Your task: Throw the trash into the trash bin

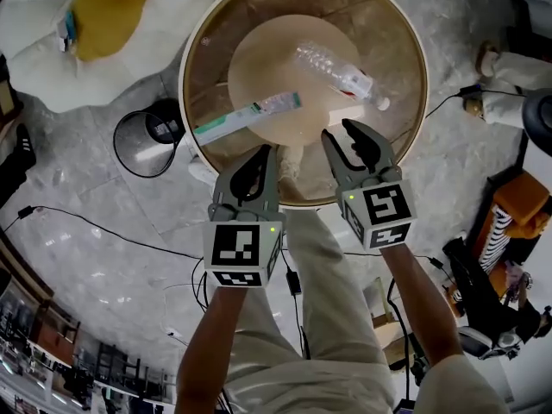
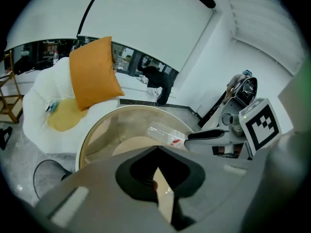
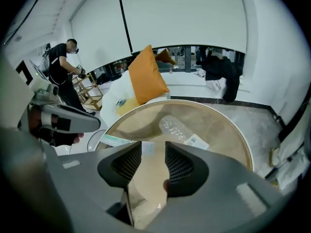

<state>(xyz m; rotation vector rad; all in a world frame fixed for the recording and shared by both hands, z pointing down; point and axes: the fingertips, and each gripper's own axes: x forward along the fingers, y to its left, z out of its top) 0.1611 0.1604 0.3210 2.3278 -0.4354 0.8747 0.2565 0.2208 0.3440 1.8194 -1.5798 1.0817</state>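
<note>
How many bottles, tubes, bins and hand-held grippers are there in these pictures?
Bottle: 1
Tube: 1
Bin: 1
Hand-held gripper: 2, the left and the right
Total: 5

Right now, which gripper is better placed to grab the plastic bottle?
Right gripper: its fingers stand open and empty, plastic bottle just ahead; left gripper is shut, nearer the tube.
</note>
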